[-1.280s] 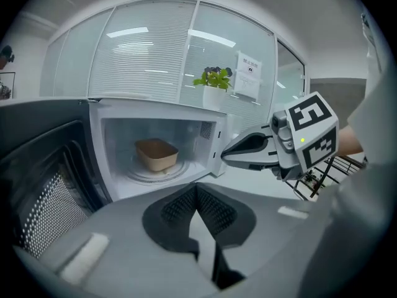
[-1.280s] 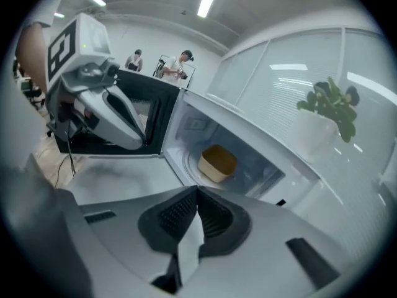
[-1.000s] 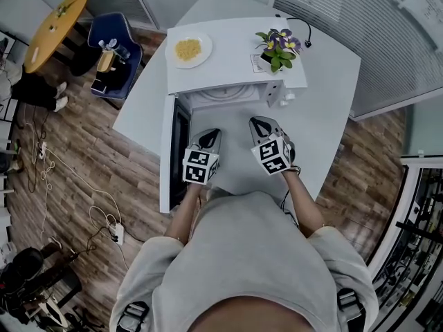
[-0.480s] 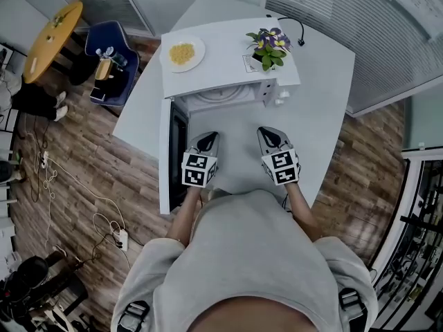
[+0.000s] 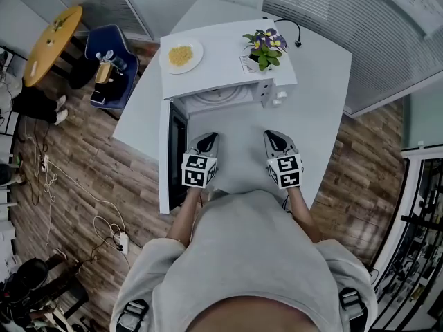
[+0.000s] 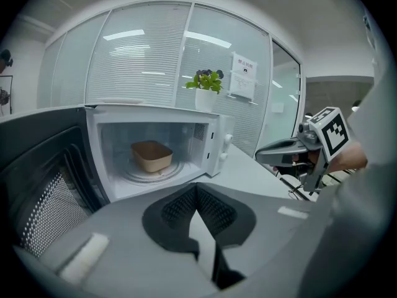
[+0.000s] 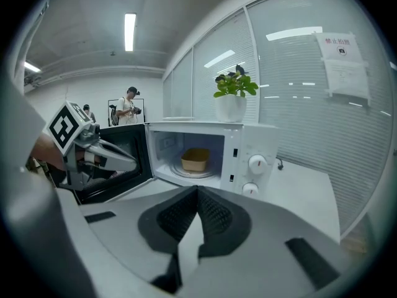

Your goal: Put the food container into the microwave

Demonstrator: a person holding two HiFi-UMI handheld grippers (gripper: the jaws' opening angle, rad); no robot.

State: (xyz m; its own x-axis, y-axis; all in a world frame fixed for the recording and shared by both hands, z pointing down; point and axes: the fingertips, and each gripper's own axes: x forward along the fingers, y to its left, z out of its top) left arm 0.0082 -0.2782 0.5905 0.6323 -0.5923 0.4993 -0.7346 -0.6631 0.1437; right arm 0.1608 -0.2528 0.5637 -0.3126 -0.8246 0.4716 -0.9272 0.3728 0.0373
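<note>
Counter [image 5: 325, 116] carries the microwave [image 5: 221, 64] toward its far edge, with the door [image 5: 166, 159] open on the left. The food container [image 6: 152, 156] is already inside on the turntable, so placing looks done; maybe only shutting the door is left. The left tool [image 5: 208, 138] and right tool [image 5: 275, 138] are both closed and empty, in front of the opening. Since the earlier frame the right tool has drifted toward the counter's right edge; the left hasn't moved.

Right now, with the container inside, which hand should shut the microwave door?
Left, probably. The open door stands right beside the left gripper; the right gripper is farther from it.
</note>
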